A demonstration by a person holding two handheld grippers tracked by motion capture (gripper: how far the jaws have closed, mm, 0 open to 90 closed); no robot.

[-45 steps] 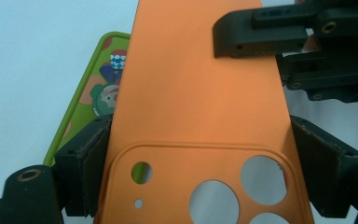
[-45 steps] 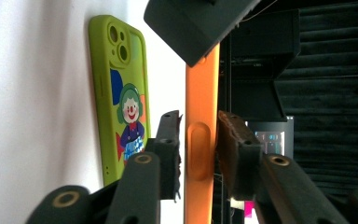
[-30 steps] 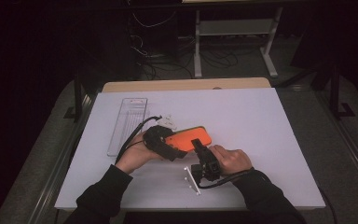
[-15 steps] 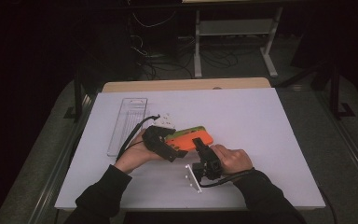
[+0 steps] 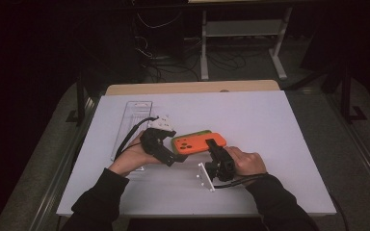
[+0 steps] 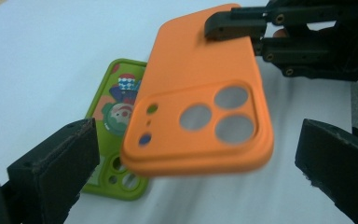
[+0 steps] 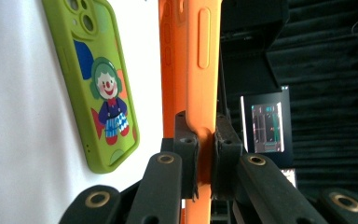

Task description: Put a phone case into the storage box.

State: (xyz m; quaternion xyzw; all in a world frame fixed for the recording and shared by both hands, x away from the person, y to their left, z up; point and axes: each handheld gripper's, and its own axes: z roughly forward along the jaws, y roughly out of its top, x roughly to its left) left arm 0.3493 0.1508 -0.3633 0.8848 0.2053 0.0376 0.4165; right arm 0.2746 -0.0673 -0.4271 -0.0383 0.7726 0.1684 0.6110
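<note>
Two black jaws of the right gripper (image 7: 204, 154) are pressing from both sides on one end of the orange phone case (image 7: 190, 74), clamping it firmly and holding it clear of the white table (image 7: 23, 121); in the right gripper view the case is running straight ahead from the jaws, seen edge-on; just beside it, on the table side, the green phone case (image 7: 98, 88) with a clown picture is lying flat. In the left gripper view the left gripper (image 6: 200, 172) is standing wide open, one jaw on either side of the orange case's (image 6: 200, 98) camera-hole end and touching nothing; the right gripper's jaws are gripping the far end straight ahead, and the green case (image 6: 116, 121) is sitting on the table beneath and beyond the left jaw. From the high view, the two grippers are facing each other across the orange case (image 5: 197, 143); farther out past the left gripper (image 5: 166, 144) a clear plastic tray (image 5: 127, 126) is lying on the table (image 5: 279, 125).
</note>
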